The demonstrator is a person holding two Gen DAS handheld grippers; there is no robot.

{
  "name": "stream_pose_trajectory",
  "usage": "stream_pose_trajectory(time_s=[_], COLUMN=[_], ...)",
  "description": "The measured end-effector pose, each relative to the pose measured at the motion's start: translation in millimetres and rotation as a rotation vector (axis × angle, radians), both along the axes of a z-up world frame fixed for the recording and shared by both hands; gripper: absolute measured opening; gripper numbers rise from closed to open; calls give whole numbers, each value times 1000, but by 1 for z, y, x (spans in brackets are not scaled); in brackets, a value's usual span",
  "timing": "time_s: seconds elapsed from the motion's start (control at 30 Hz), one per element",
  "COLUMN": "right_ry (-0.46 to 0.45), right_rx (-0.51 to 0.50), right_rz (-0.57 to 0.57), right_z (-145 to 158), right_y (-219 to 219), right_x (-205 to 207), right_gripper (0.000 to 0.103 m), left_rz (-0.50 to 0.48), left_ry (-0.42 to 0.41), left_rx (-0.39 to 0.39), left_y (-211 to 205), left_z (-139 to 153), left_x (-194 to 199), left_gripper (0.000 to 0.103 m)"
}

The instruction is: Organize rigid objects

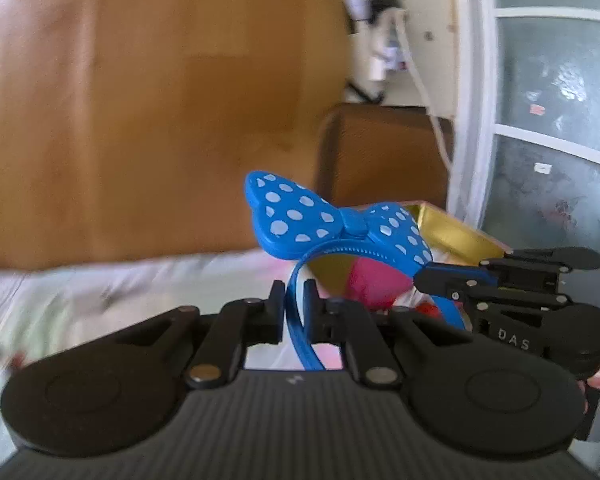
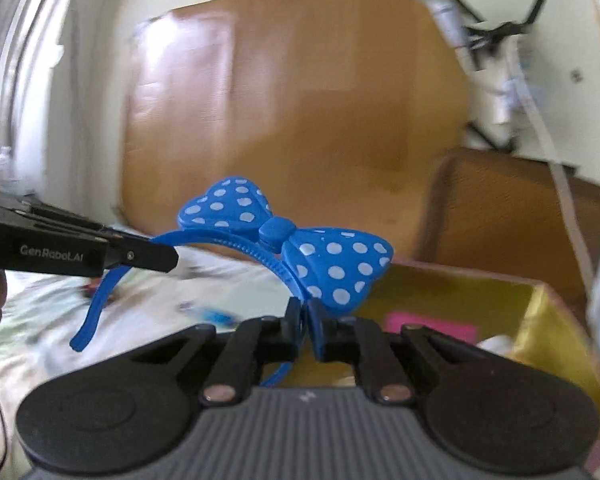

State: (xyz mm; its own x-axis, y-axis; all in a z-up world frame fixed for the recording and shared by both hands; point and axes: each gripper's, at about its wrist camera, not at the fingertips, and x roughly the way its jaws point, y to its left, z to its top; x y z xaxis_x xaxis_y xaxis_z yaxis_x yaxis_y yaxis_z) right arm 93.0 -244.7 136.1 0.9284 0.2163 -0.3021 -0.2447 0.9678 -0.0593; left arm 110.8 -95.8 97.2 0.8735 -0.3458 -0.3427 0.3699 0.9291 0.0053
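A blue headband point(image 1: 300, 332) with a white-dotted blue bow point(image 1: 332, 220) hangs in the air between both grippers. My left gripper point(image 1: 294, 304) is shut on one side of the band. My right gripper point(image 2: 303, 320) is shut on the other side, just under the bow point(image 2: 300, 240). The right gripper point(image 1: 428, 276) also shows at the right of the left wrist view, and the left gripper point(image 2: 172, 260) reaches in from the left of the right wrist view. Behind the bow stands an open box with gold inner walls point(image 2: 548, 332).
The box point(image 1: 456, 232) holds a pink item point(image 2: 428, 326) and other small things. Below lies a bed with a pale printed sheet point(image 2: 160, 292). A wooden headboard point(image 1: 160, 100) and a wooden side cabinet point(image 2: 512, 216) stand behind. A frosted glass door point(image 1: 556, 120) is at the right.
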Motion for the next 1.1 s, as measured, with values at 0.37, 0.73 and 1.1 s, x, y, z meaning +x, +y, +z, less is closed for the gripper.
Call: stream_pose_trajectory(time_s=[0.37,0.73,1.1], right_ry=[141,70,-14], right_rx=[-56,-71,424], right_rz=[-172,-186,-268], right_z=[-23,-33,-32], right_y=[-105,-111,-120], right_x=[83,78,-1], right_gripper=[7,41,41], left_rz=[-84,-16,20], left_ry=[175,223,141], left_rx=[47,129,138], left_y=[-120,-131,-100], left_z=[-30,-32,-18], left_x=[116,114,55], left_gripper=[11,43,43])
